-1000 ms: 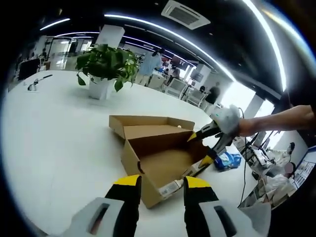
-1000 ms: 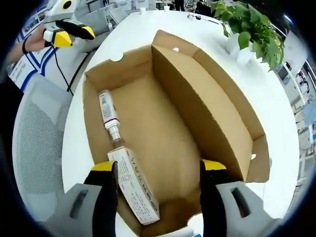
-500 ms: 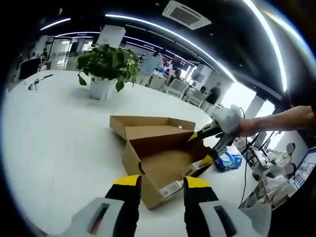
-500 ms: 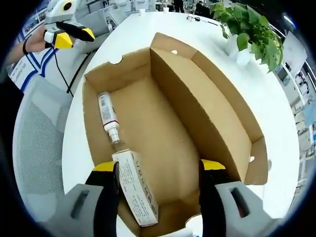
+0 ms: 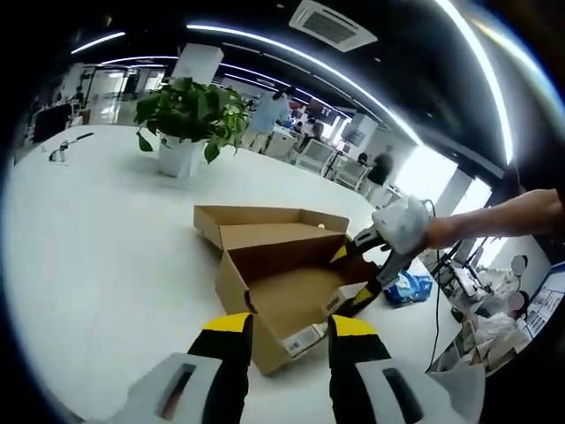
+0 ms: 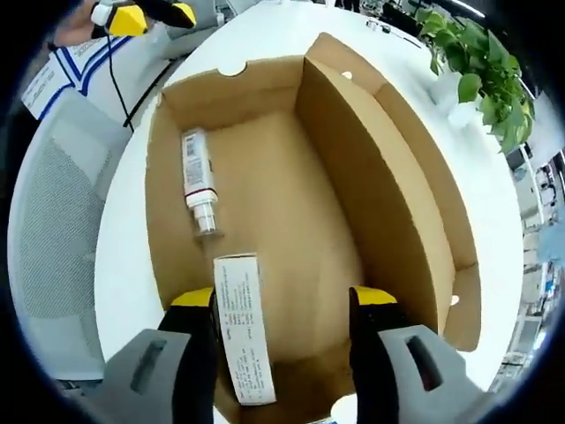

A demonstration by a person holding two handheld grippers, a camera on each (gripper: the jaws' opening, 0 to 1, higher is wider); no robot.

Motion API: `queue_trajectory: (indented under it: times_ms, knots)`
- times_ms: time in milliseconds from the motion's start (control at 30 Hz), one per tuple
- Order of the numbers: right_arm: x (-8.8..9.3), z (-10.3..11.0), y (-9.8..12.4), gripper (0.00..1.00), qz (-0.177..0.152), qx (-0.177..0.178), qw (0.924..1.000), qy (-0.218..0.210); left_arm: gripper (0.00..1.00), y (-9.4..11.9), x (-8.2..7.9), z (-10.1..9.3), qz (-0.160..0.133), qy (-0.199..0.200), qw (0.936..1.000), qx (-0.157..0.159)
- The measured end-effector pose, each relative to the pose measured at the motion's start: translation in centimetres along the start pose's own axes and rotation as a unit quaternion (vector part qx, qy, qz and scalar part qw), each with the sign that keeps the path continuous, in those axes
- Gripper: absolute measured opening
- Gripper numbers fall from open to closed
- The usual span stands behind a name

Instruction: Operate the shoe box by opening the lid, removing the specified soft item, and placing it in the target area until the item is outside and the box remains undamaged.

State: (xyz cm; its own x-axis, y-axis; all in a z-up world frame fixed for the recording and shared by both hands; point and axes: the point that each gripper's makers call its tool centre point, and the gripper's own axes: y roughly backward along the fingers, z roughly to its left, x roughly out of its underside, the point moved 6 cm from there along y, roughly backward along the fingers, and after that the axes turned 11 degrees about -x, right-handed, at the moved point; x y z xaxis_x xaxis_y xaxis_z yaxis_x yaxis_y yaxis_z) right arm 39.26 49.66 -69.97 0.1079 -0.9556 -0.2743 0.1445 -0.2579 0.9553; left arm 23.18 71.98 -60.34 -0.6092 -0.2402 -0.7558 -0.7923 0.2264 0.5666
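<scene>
The brown cardboard shoe box (image 5: 278,296) stands open on the white table (image 5: 106,256), its lid (image 5: 265,223) folded back flat. Inside it lie a white bottle (image 6: 198,179) with a red band and a long white printed carton (image 6: 242,329); the box floor (image 6: 291,230) is otherwise bare. My right gripper (image 6: 284,302) hangs open over the box's near end, the carton just inside its left jaw, untouched. From the right it reaches into the box, right gripper (image 5: 354,269), in the left gripper view. My left gripper (image 5: 290,329) is open before the box's corner, holding nothing.
A potted green plant (image 5: 190,119) stands on the table behind the box, also plant (image 6: 481,62). A blue-and-white packet (image 5: 408,287) lies past the box's right end. A grey mesh chair (image 6: 53,221) sits beside the table edge. People stand far back in the office.
My right gripper has sunk closer to the box's inside and its view has rolled a little. The left gripper has stayed where it was. Bottle and carton lie as before.
</scene>
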Motion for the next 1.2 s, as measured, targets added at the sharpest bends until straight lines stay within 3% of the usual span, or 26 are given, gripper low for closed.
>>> queue_trajectory:
  times_ms: [167,400,700,1200]
  knots:
    - [1.1,0.0,-0.7,0.45,-0.003,-0.005,0.9994,-0.034,0.34,-0.2,-0.2,0.3,-0.001,0.0,1.0,-0.001]
    - [1.3,1.3,-0.9,0.19,-0.015,-0.029,0.9976,-0.06,0.34,-1.0,-0.1,0.1,0.002,0.002,1.0,0.003]
    - [1.0,1.5,-0.3,0.18,-0.025,-0.021,0.9978,-0.058,0.34,-0.8,-0.1,-0.8,0.0,-0.001,1.0,0.006]
    - [-0.9,1.4,4.0,0.18,-0.073,0.015,0.9952,-0.064,0.34,-0.5,0.1,-2.0,0.003,-0.008,0.9999,0.014]
